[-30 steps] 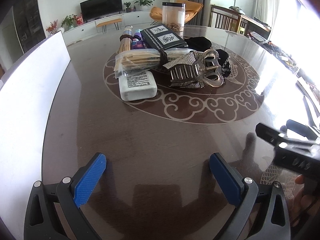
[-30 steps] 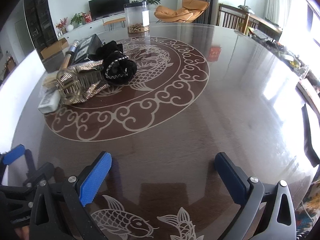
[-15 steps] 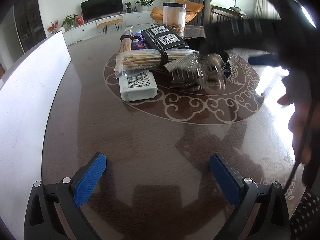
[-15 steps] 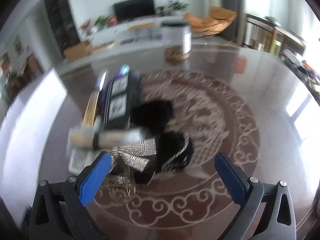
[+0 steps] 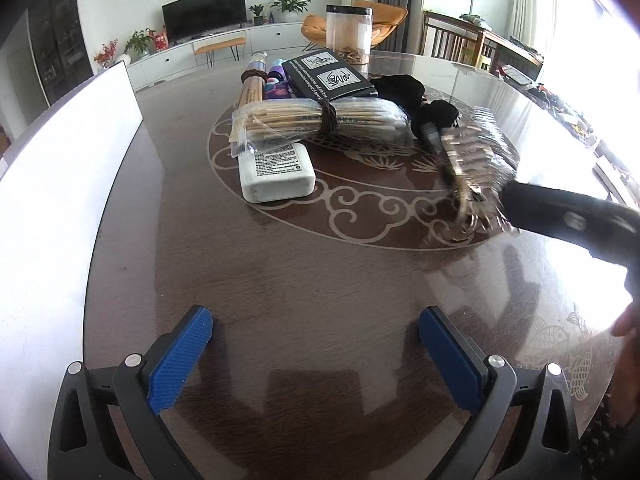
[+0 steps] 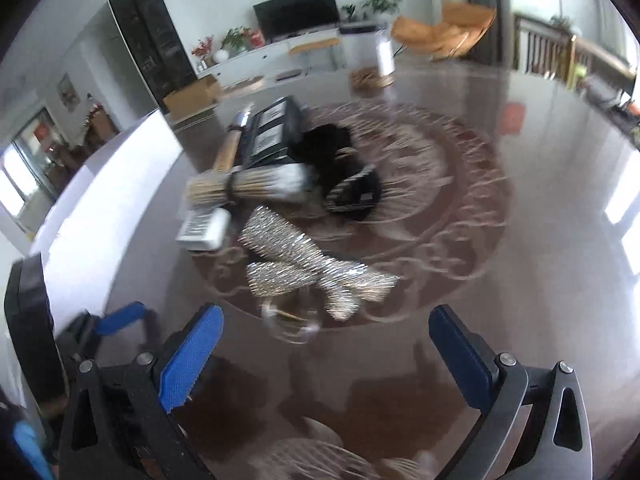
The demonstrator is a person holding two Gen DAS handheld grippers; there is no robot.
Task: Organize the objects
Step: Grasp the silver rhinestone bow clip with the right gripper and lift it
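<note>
A pile of objects lies on the round brown table [image 5: 280, 280]: a bag of wooden sticks [image 5: 316, 120], a white bottle [image 5: 276, 168], a black box [image 5: 328, 76], black scrunchies [image 5: 404, 88], and a silver sequin bow with a clear claw clip [image 5: 472, 164]. The bow [image 6: 316, 264] and clip [image 6: 292, 320] lie apart from the pile, blurred, just ahead of my right gripper [image 6: 324, 356], which is open and empty. My left gripper [image 5: 316, 356] is open and empty over bare table near the front edge. The right gripper's black body [image 5: 572, 220] shows at right in the left wrist view.
A white board [image 5: 60, 184] stands along the table's left edge. A clear jar [image 5: 348, 32] stands behind the pile. The left gripper [image 6: 116, 316] shows at lower left in the right wrist view. Chairs and a window lie beyond the table's right side.
My right gripper swung over the pile and back toward the near side. The sequin bow and claw clip moved out of the pile to the right and nearer. The left gripper stayed still.
</note>
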